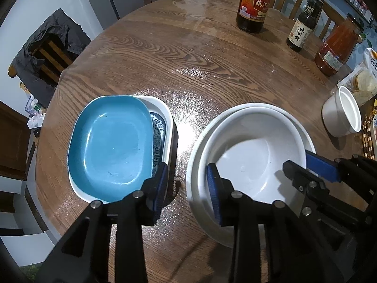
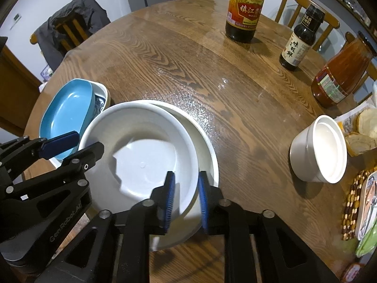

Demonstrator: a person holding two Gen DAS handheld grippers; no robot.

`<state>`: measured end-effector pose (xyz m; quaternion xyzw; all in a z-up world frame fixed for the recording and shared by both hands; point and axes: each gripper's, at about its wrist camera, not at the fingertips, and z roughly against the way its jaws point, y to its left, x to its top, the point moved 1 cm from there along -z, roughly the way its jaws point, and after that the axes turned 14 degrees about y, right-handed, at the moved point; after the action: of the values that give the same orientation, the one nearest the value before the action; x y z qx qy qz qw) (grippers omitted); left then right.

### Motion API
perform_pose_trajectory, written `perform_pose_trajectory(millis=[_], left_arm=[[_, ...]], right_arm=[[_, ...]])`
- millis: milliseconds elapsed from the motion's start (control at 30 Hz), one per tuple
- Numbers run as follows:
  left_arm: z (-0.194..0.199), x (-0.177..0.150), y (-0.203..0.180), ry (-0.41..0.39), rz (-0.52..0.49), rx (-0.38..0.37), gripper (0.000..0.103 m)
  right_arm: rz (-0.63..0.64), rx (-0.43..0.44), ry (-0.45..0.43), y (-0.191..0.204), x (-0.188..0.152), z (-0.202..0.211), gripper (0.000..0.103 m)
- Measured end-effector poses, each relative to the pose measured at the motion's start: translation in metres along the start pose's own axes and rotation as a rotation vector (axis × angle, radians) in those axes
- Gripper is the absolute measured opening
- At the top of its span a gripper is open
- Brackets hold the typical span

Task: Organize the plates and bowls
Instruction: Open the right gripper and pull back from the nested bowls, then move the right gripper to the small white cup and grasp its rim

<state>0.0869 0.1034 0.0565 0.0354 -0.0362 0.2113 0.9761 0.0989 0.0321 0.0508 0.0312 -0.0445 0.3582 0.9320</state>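
Right gripper (image 2: pixel 186 200) straddled the round white ceramic bowl's (image 2: pixel 141 146) near rim, jaws loose, not pinching. Left gripper (image 1: pixel 188 188) sat spread between that bowl and the blue rectangular plate (image 1: pixel 110 146). Glazed ceramic looked slippery and chippable, so grab the rim.

Left wrist view: mounted on the left claw (image 1: pixel 188 188), looking steeply down and forward along its fingers, close above the desk (image 1: pixel 188 59). Faces the gap between the blue dish (image 1: pixel 110 146) and the white bowl (image 1: pixel 247 155); bowl to the lower right.

Right wrist view: mounted on the right claw (image 2: pixel 186 200), same steep downward aim, close over the white bowl (image 2: pixel 141 155), which fills the lower centre.

Shared: white bowl, blue dish (image 2: pixel 68 115) left of the bowl, dark bottles (image 1: pixel 254 4) (image 2: pixel 245 9) beyond the bowl, white cup (image 1: pixel 341 113) (image 2: pixel 318 148) right of the bowl. Each view catches the other claw beside the bowl.
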Motion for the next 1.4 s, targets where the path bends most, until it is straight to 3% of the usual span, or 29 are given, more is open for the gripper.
perform_pose_trajectory(millis=[200,500,700,833,1000,1400], left_arm=[[0.003,0.002,0.002,0.014,-0.006,0.011,0.04],[0.016,0.004,0.009,0.053,-0.06,0.043,0.054],[0.022,0.002,0.0,0.098,-0.171,0.096,0.063],[0.022,-0.001,-0.012,0.167,-0.251,0.099,0.063],[0.037,-0.001,-0.027,0.141,-0.313,0.128,0.063],[0.052,0.007,-0.091,0.186,-0.424,0.062,0.063]], right_arm=[[0.013,-0.019,-0.017,0.005,-0.001,0.009,0.037],[0.055,-0.014,0.017,0.005,-0.004,0.029,0.038],[0.052,-0.002,0.055,-0.01,-0.012,0.035,0.038],[0.032,-0.014,0.072,-0.023,-0.018,0.039,0.038],[-0.015,-0.009,0.054,-0.043,-0.026,0.052,0.038],[-0.186,-0.024,0.057,-0.107,-0.041,0.069,0.038]])
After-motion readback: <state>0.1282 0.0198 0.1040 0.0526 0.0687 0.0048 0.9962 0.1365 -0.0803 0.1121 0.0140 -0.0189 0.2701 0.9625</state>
